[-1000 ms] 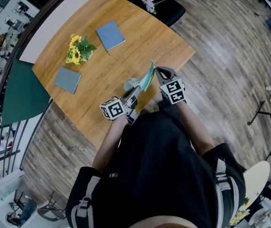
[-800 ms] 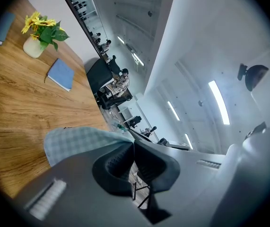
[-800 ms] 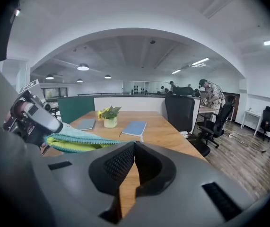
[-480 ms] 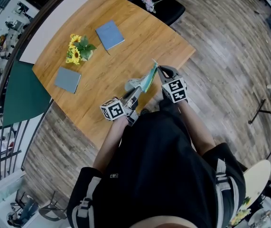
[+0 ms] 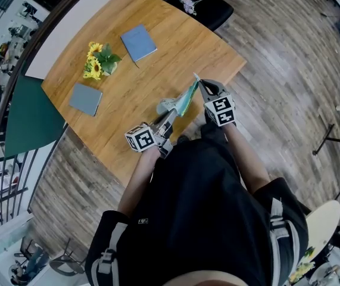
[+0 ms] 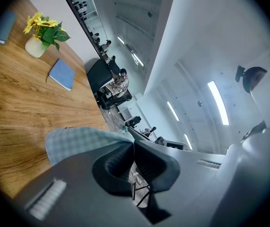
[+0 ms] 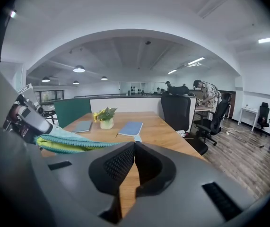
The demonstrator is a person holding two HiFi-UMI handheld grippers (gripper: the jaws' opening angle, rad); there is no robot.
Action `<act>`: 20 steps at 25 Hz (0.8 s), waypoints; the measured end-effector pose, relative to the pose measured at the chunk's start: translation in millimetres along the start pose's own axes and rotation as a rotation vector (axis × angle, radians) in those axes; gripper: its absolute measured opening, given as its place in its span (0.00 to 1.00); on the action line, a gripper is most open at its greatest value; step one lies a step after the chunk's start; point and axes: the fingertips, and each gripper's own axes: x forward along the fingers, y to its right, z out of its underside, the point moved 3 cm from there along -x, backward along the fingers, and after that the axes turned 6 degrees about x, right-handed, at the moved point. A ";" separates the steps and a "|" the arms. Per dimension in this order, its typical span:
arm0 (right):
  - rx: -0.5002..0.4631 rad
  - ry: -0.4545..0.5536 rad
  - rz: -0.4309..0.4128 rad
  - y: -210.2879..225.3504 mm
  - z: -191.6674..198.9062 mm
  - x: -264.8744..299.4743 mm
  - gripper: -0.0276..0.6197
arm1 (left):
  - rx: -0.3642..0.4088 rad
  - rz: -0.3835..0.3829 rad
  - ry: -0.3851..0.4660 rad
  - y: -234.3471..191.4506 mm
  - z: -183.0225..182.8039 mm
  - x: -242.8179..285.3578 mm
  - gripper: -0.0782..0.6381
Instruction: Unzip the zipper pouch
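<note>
We logged the zipper pouch (image 5: 185, 98) held up off the table (image 5: 158, 70), over the near edge by the person's body, turned edge-up and stretched between both grippers. The left gripper (image 5: 170, 114) was clamped tight on the pouch's lower, checked grey-blue end. In the left gripper view its jaws met with no gap and the checked fabric spread out to their left, over the wood. The right gripper (image 5: 199, 86) was also closed, pinching the pouch's upper end. In the right gripper view its pads were pressed together on a small pale-blue tab (image 7: 135, 138) at the tip, with the teal and yellow-green edge of the pouch running off left toward the other gripper. We could not tell how far the zipper was open. The rest of the table was sparse. A vase of sunflowers (image 5: 97, 61) stood near the far left edge. One blue notebook (image 5: 139, 43) lay flat toward the far corner, and a second blue-grey notebook (image 5: 84, 99) lay toward the left corner, with the flowers between the two. A black office chair (image 5: 208, 5) sat just past the far right edge. The person wore a black top (image 5: 199, 207) and stood on a wood-plank floor (image 5: 289, 70).
</note>
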 end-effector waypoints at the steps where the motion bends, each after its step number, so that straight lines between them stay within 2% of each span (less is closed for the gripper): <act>1: 0.002 -0.002 0.002 1.3 -0.1 -0.1 0.05 | -0.001 -0.002 0.002 -0.3 -0.1 -1.1 0.11; 9: 0.036 0.023 0.005 0.3 -6.2 0.4 0.05 | -0.025 0.008 0.031 -0.3 -1.6 -5.2 0.11; 11: -0.018 0.032 0.009 -4.0 -9.0 0.3 0.07 | -0.022 0.005 0.042 -0.3 -4.0 -8.4 0.11; 14: -0.098 0.029 -0.009 -14.6 -12.8 4.1 0.17 | -0.013 -0.024 0.078 -7.6 -12.2 -15.4 0.11; 20: -0.103 0.017 -0.037 -27.4 -7.4 4.6 0.14 | 0.026 -0.090 0.110 -19.2 -22.5 -34.9 0.11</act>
